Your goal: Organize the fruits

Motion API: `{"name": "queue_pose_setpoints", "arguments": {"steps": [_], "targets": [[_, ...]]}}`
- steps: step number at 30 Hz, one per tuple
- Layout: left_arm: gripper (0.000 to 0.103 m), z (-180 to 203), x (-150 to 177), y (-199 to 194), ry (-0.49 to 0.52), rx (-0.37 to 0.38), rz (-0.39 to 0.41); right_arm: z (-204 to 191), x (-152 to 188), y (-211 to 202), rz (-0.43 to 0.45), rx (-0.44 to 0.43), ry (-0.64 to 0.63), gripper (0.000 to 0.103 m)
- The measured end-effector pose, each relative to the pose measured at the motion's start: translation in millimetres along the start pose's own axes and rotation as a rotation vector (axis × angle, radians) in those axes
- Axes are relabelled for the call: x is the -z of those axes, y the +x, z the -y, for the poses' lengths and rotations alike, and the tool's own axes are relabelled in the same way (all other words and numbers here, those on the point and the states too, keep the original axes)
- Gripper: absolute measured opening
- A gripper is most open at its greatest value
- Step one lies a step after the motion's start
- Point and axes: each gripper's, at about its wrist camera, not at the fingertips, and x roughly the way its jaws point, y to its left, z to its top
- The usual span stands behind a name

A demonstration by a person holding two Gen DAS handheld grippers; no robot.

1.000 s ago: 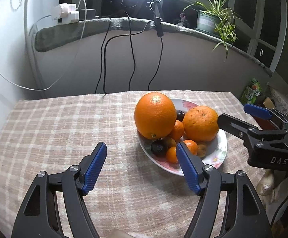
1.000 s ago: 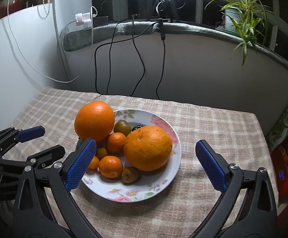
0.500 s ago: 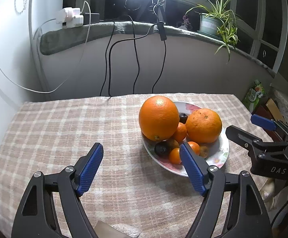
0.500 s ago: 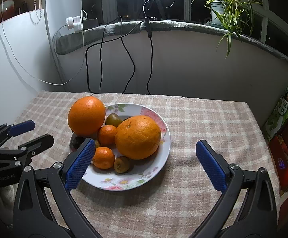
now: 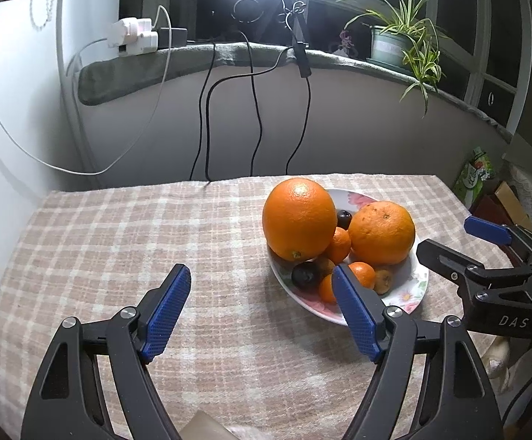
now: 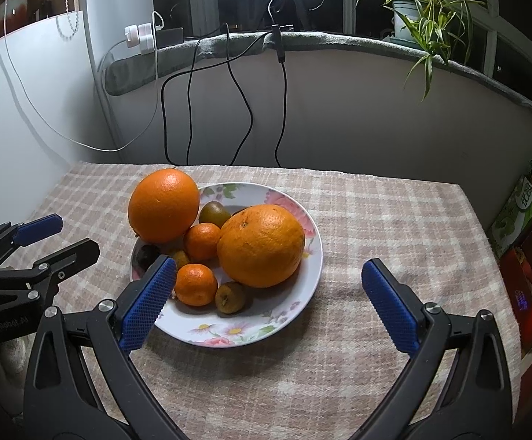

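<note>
A white floral plate [image 6: 229, 341] [image 5: 410, 289] on the checked tablecloth holds a pile of fruit. There are two large oranges [image 6: 164, 211] [image 6: 261, 245], small mandarins [image 6: 195, 284], brown kiwis [image 6: 231, 297] and a dark plum [image 5: 304, 275]. My right gripper [image 6: 268, 267] hovers in front of the plate, open, its blue pads either side of the plate's near half and touching nothing. My left gripper [image 5: 262, 275] is open over bare cloth left of the plate, with nothing between its pads. Each gripper also shows in the other's view: the left gripper [image 6: 77, 234], the right gripper [image 5: 445, 234].
The table [image 5: 119, 242] meets a grey wall at the back, with black cables [image 5: 255, 117] hanging down it. A potted plant [image 6: 423, 18] sits on the sill. Boxes and a green packet [image 6: 526, 205] stand beyond the table's right edge.
My left gripper's jaws have spread a little wider. The right gripper's view has drifted slightly, so the plate sits a bit further left in it. The fruit has not moved.
</note>
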Motion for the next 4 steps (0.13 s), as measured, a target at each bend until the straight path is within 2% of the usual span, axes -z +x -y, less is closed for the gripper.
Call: {"name": "queue_pose_setpoints", "arguments": {"steps": [4], "targets": [[0.079,0.0,-0.3,1.3,0.003,0.004,-0.004,0.9,0.6,0.6,0.0,-0.001,0.002,0.103]]}}
